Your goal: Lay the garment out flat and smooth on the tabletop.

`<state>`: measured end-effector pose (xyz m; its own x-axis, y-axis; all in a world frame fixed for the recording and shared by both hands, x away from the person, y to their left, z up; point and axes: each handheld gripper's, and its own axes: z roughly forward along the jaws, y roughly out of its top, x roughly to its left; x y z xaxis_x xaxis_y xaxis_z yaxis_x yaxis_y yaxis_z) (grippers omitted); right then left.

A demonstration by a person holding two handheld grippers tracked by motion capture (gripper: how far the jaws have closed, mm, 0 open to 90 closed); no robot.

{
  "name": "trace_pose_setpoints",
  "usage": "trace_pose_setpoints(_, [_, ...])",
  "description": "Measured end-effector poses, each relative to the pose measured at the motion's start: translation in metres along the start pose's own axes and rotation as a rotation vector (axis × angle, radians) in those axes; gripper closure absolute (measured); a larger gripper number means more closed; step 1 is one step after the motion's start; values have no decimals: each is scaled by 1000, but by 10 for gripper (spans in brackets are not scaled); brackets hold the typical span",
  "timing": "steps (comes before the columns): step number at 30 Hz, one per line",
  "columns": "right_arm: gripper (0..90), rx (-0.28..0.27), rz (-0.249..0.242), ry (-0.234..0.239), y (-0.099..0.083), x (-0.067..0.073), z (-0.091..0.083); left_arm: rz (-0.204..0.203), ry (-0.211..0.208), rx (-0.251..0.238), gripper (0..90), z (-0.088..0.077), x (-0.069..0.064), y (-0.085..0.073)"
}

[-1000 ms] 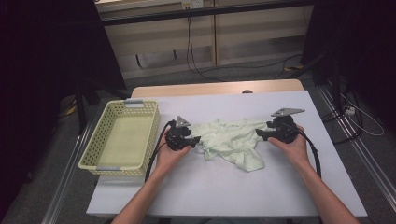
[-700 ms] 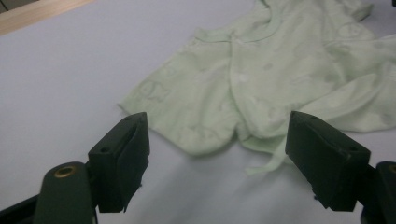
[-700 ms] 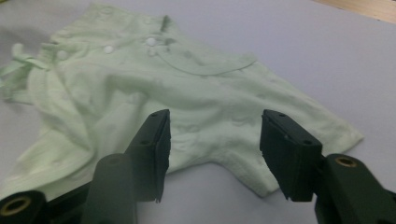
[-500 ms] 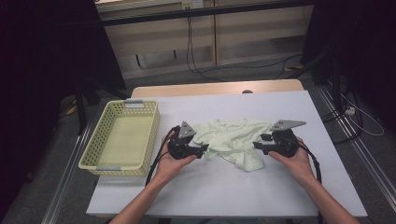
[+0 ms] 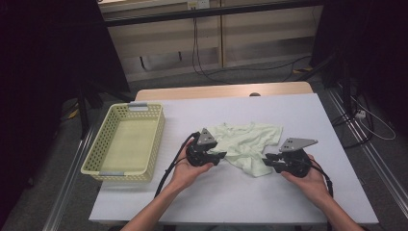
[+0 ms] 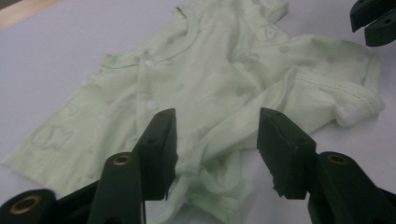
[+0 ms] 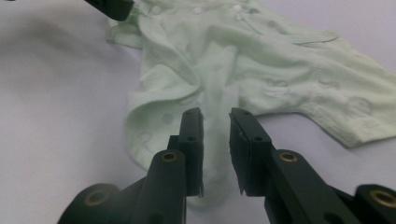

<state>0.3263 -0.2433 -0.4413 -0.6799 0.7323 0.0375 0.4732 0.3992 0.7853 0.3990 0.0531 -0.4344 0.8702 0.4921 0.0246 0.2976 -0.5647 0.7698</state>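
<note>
From above, the left gripper and right gripper sit low at either edge of the pale green baby shirt, which lies crumpled mid-table, with the yellow basket off to the left on the white table. Along the left gripper now, the jaws have just been closing but stand half apart, released, a rumpled fold of the shirt between them with the pads not pressing it, and the other gripper's tips peek in top right. Over on the right gripper, the jaws have just been narrowing to a slim gap over the shirt's lower hem, cloth between them, not yet pinched.
</note>
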Motion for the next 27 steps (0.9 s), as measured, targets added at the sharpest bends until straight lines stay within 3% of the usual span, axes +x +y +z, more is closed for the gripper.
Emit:
trace_pose_setpoints(6, [773,38,-30,31,-1,5,11,38,-9,31,499,13,-7,-4])
trace_pose_setpoints(8, [769,43,-28,34,-1,6,13,77,1,52,548,16,-8,-4])
trace_pose_setpoints(11, [767,60,-30,32,-3,6,17,88,-17,63,626,22,-9,-6])
trace_pose_setpoints(19, [794,88,-67,72,-1,15,31,117,-18,47,605,27,-17,1])
trace_pose_setpoints(21, [795,87,-72,81,0,17,32,149,-1,58,660,29,-21,0])
trace_pose_setpoints(23, [790,87,-75,84,0,18,33,156,2,68,744,30,-24,-1])
trace_pose_setpoints(25, [780,87,-72,88,0,18,32,129,-12,60,828,28,-22,0])
trace_pose_setpoints(27, [756,82,-66,85,0,17,31,102,2,42,861,23,-18,0])
